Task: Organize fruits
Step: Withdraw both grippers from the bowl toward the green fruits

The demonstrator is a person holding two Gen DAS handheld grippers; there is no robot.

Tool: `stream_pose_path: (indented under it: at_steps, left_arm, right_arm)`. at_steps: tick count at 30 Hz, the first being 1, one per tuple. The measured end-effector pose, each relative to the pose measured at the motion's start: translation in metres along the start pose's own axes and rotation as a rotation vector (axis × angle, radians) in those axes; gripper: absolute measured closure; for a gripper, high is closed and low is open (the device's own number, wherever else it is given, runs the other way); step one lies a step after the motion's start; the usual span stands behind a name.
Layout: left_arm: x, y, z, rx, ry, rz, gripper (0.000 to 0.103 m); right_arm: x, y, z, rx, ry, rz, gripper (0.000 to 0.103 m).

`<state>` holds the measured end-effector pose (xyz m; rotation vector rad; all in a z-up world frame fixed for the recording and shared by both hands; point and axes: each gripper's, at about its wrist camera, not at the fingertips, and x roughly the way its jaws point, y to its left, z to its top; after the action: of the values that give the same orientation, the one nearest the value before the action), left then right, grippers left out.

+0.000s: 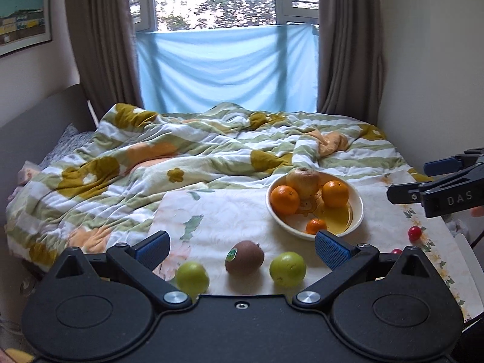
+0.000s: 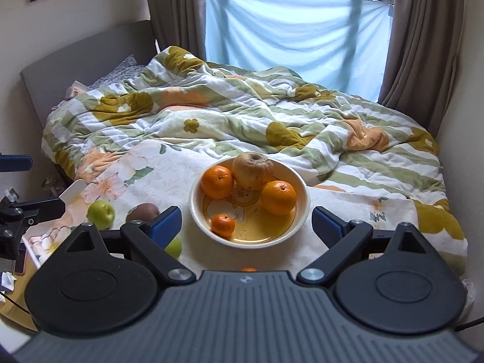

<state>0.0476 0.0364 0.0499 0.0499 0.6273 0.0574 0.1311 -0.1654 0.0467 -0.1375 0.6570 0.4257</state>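
A cream bowl (image 1: 360,208) (image 2: 306,208) on the floral cloth holds two oranges (image 1: 285,199) (image 2: 279,197), a brownish apple (image 1: 303,181) (image 2: 252,171) and a small mandarin (image 1: 316,225) (image 2: 223,225). A kiwi (image 1: 244,257) (image 2: 142,211) lies on the cloth between two green apples (image 1: 192,277) (image 1: 287,268). My left gripper (image 1: 242,251) is open just before the kiwi, holding nothing. My right gripper (image 2: 246,227) is open in front of the bowl, also holding nothing. One green apple (image 2: 101,214) shows clearly in the right wrist view, while the other (image 2: 174,247) is partly hidden behind a finger.
The floral cloth (image 1: 227,211) covers a table set against a bed with a rumpled flowered quilt (image 1: 151,157). Two small red fruits (image 1: 413,233) lie near the table's right edge. A sliver of something orange (image 2: 249,269) peeks from under the right gripper's body. Walls close in on both sides.
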Motion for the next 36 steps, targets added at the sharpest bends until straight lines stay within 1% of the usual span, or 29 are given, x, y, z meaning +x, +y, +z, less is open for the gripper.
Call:
stream_pose_path:
  at_steps: [3,8,11,14,21,26,32,36]
  left_arm:
    - [-0.005,0.005,-0.010,-0.023,0.016,0.021,0.000]
    - [-0.004,0.020,-0.027,-0.029,0.046,0.050,0.000]
    - [0.004,0.031,-0.036,-0.033,0.067,0.054,0.000]
    - [0.014,0.042,-0.044,-0.031,0.091,0.045,0.000]
    - [0.043,0.063,-0.056,-0.001,0.122,0.015,0.000]
    - [0.070,0.072,-0.061,0.048,0.137,0.005,0.000]
    - [0.104,0.077,-0.068,0.092,0.169,0.007,0.000]
    - [0.128,0.080,-0.068,0.091,0.207,0.005,0.000]
  right_arm:
    - [-0.007,0.008,-0.006,-0.004,0.006,0.022,0.000]
    - [-0.008,0.024,-0.016,0.003,0.022,0.045,0.000]
    - [-0.005,0.040,-0.025,-0.014,0.028,0.033,0.000]
    - [0.003,0.055,-0.035,-0.003,0.041,0.019,0.000]
    - [0.030,0.084,-0.060,0.053,0.074,-0.018,0.000]
    - [0.054,0.097,-0.072,0.090,0.087,-0.027,0.000]
    - [0.083,0.107,-0.075,0.110,0.096,-0.033,0.000]
    - [0.101,0.113,-0.073,0.110,0.106,-0.049,0.000]
